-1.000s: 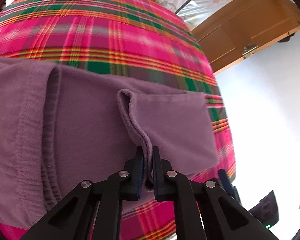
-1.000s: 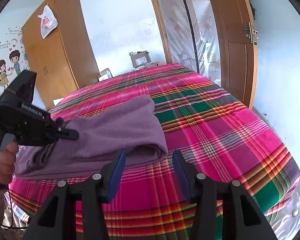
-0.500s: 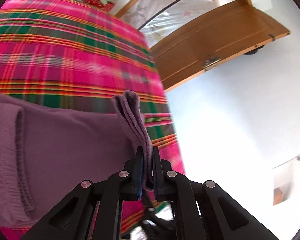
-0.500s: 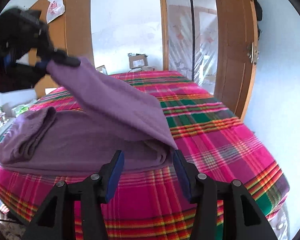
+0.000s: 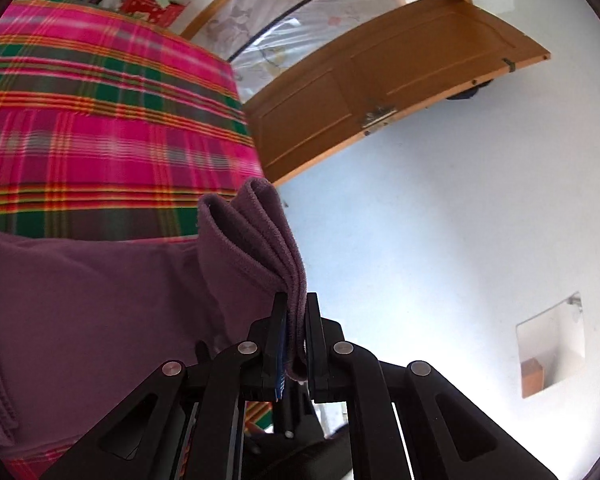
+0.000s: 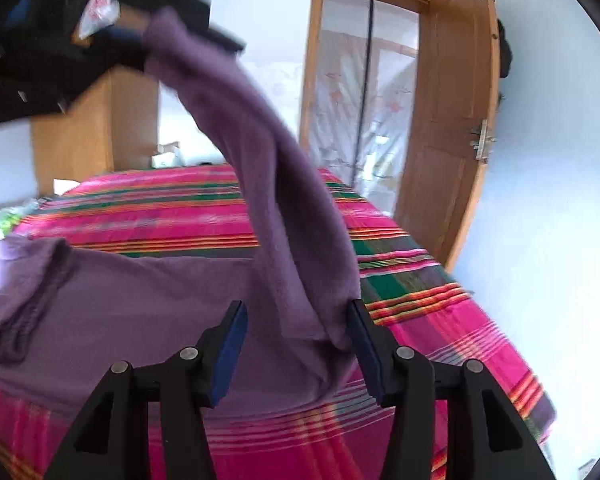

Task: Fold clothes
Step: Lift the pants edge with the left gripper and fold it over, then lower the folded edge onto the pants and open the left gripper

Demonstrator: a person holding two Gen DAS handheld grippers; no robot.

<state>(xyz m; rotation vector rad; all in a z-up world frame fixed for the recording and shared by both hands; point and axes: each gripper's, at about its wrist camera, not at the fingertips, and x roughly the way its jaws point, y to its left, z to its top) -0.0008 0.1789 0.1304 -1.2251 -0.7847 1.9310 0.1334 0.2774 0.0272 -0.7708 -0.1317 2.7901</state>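
Left gripper clamped tight on a folded edge of the purple garment, lifting that flap high above the bed with its pink plaid cover. The rest of the garment lies flat on the bed's near left side. Right gripper gapes wide, the raised flap's base hanging between its fingers, nothing gripped.

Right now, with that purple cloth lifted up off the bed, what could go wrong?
The left gripper pinches only a thin bunched edge of the purple garment, so it might slip free mid-lift. The right gripper stands open astride the lower fold without pressing it; the rest could drag along the plaid bedspread and undo the fold.
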